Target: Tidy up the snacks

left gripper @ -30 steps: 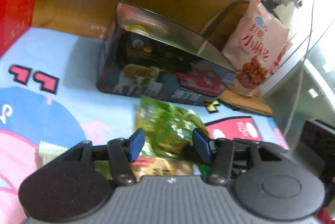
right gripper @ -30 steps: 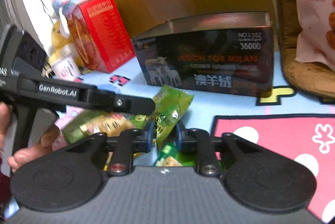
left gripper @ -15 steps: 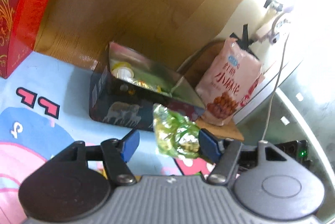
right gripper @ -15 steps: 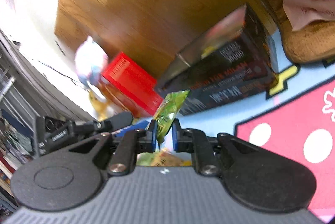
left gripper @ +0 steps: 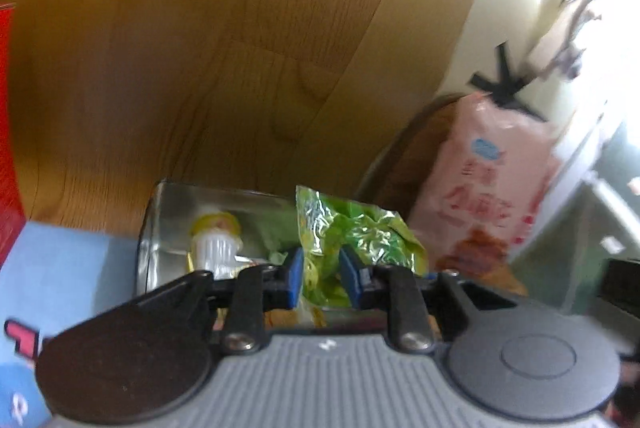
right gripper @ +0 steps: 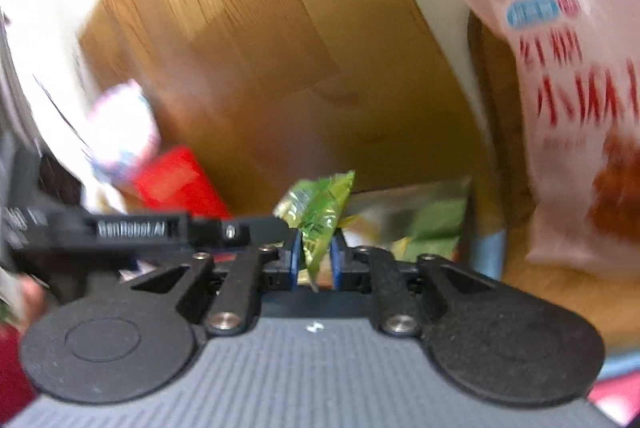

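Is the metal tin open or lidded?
Open: no lid on the metal tin; its shiny inside shows, holding a small yellow-capped bottle.

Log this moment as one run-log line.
left gripper: shut on green snack packet | right gripper: jaws opening, same packet between | metal tin: open, behind packet

Shiny green and yellow foil snack packet (left gripper: 352,232). Silver inside of open tin (left gripper: 176,211). Pale pink bag (left gripper: 496,187) with red lettering and blue oval badge. Bright red box (right gripper: 180,183). Blue pads on black gripper (left gripper: 320,278). Brown wood-grain panel (left gripper: 240,47).
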Available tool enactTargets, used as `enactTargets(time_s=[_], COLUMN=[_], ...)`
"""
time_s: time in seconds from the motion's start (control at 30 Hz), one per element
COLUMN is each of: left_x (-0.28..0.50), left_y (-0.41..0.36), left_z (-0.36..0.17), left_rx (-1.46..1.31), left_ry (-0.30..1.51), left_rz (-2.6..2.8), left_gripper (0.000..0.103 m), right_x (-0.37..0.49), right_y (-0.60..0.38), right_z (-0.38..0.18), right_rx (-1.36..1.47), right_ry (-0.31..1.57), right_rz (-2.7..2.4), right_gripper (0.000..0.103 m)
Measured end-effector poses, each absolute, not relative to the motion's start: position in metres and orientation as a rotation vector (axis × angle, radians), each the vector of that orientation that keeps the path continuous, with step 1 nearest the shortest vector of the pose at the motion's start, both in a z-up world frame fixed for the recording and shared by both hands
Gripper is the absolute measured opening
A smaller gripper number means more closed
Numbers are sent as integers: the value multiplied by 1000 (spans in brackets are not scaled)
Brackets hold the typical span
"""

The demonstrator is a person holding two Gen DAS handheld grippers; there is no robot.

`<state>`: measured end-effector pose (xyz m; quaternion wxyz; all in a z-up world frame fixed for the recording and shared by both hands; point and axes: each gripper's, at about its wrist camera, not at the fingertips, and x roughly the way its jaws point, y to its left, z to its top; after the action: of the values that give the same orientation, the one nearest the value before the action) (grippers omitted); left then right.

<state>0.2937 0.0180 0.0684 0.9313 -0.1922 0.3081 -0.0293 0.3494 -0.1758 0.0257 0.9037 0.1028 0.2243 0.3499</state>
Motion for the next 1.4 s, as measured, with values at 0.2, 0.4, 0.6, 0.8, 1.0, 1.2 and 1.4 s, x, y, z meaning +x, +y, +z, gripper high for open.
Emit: enactTargets(time_s=[0.2,0.4,0.6,0.8,1.0,1.2,1.4], left_x=[289,222,144,98,89,97,115], left_y=[11,27,52,74,88,65,34], left_z=[55,67,52,27,13,21,13], left_rx=[-380,-358,-366,-397,-486,-463,-436], left_ry=[639,563,587,638,664,641,696], left_rz=[-55,-53,32,105,116,23,-57], left_gripper=[23,29,31,31,31,31,33], right_x=[338,291,253,222,204,208,218], right_y=[-174,-198,-188,-150,-119,-117,-118], right_z=[13,3,-19,-29,-36,-52,-53], right_rx=[70,168,212,99,-17,-70,-53], right_ry=[348,313,467,522,518,564,567], right_rz=[544,589,736,841,817,765,751], right_gripper=[44,44,44,44,46,50,23])
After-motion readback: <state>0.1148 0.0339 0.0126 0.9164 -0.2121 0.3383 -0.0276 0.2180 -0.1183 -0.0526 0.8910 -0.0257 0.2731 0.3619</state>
